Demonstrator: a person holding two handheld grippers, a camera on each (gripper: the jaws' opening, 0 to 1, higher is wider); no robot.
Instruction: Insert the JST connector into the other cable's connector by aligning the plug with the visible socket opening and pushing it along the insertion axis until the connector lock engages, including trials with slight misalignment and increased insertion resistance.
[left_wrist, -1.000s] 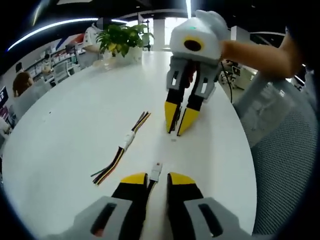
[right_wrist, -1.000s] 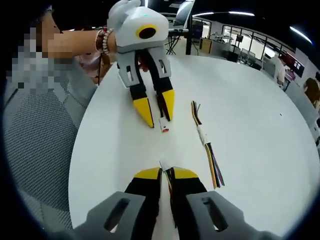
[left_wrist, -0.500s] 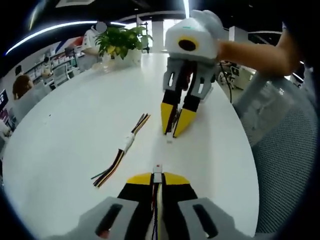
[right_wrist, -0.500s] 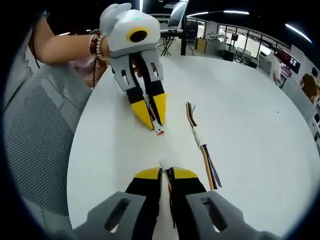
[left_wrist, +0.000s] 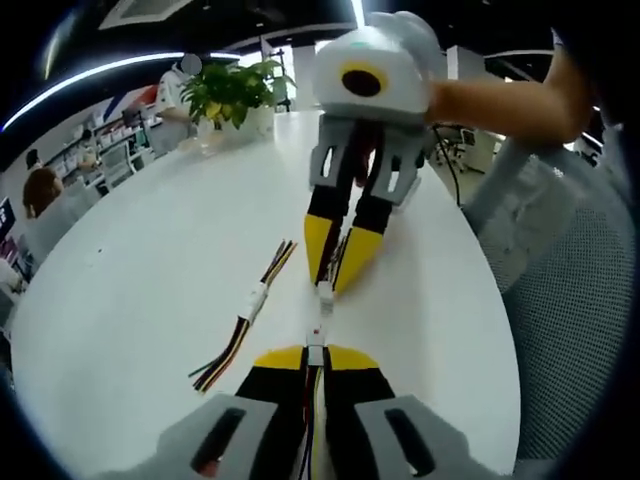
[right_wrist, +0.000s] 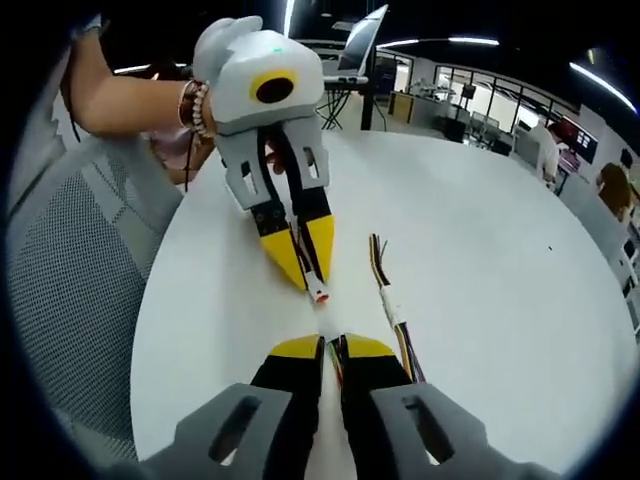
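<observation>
Both grippers have closed the gap: left gripper (left_wrist: 315, 357) clamps the small white plug (left_wrist: 316, 354), right gripper (right_wrist: 332, 346) clamps its multicoloured cable (right_wrist: 335, 362), connectors nearly touching at frame centre

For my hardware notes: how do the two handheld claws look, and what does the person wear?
Each claw, left and right, has a rounded white body with a yellow-ringed dark lens, grey slotted links, and black fingers ending in yellow tips. A beaded bracelet sits on the left wrist.

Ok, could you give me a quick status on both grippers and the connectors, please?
Left hand-held gripper shut on its cable. Right hand-held gripper shut on its cable. Connectors tip to tip over the white table, lock not confirmed. Spare mated cable alongside, not obstructing.
</observation>
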